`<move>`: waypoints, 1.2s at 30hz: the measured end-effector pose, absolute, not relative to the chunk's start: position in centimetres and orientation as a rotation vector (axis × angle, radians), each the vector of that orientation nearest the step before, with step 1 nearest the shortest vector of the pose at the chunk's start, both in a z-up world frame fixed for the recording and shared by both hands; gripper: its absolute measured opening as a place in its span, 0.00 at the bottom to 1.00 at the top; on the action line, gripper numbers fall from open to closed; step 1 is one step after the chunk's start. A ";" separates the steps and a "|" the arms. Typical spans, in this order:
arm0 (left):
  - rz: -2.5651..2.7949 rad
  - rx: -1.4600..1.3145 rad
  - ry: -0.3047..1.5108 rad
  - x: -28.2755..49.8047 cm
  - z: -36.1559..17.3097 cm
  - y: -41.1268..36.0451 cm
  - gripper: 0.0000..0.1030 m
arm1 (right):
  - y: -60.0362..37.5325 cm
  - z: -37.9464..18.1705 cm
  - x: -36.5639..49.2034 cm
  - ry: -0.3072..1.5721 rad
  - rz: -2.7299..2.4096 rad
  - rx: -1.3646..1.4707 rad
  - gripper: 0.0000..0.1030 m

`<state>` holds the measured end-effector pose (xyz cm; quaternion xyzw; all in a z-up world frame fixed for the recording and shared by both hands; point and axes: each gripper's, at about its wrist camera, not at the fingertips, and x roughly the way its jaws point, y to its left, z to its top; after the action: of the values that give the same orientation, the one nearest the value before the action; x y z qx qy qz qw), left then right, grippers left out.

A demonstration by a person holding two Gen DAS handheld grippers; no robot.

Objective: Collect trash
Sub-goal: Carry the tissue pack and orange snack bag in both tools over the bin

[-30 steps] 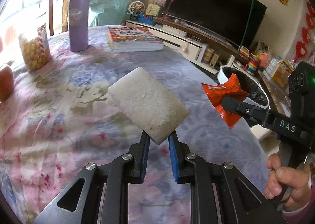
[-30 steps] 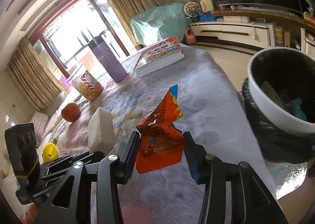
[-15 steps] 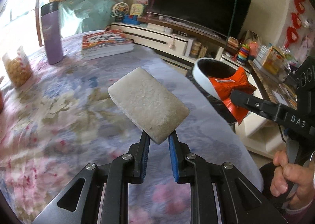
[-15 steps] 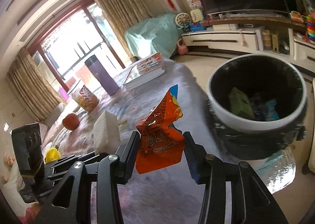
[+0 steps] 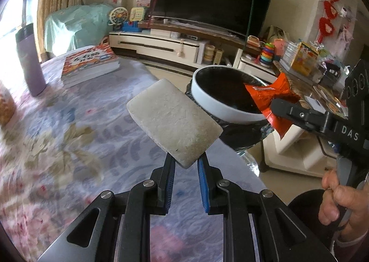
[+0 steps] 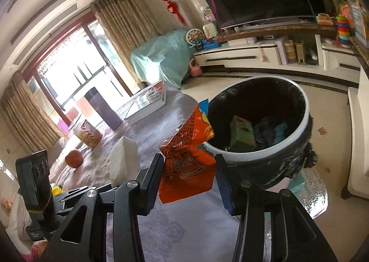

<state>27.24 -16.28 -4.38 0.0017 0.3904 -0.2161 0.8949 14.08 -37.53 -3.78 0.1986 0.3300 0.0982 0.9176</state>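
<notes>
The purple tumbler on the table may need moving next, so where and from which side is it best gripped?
Grip the purple tumbler around its straight body, below the dark lid, coming in level from the side. It stands upright and is tall and round, so a low, level pinch should hold it steady. The books lie apart, leaving that side open.

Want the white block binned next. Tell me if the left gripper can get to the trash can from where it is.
Probably yes. The left gripper, shut on the white block, has open air ahead to the trash can. The right gripper with its orange wrapper crowds only the far rim.
</notes>
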 end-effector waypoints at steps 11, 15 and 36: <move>-0.483 0.037 0.789 28.3 -3.6 -18.6 0.17 | -39.9 -3.3 13.8 0.656 0.174 0.418 0.44; -0.497 0.054 0.790 28.5 -3.6 -19.6 0.17 | -40.8 -3.2 13.8 0.653 0.164 0.427 0.44; -0.549 0.122 0.782 30.7 -3.6 -23.9 0.17 | -44.3 -3.3 15.4 0.653 0.123 0.441 0.44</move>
<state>30.69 -23.93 -3.62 0.0587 0.3761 -0.2641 0.8862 15.40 -44.28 -3.35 0.2149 0.3181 0.0599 0.9214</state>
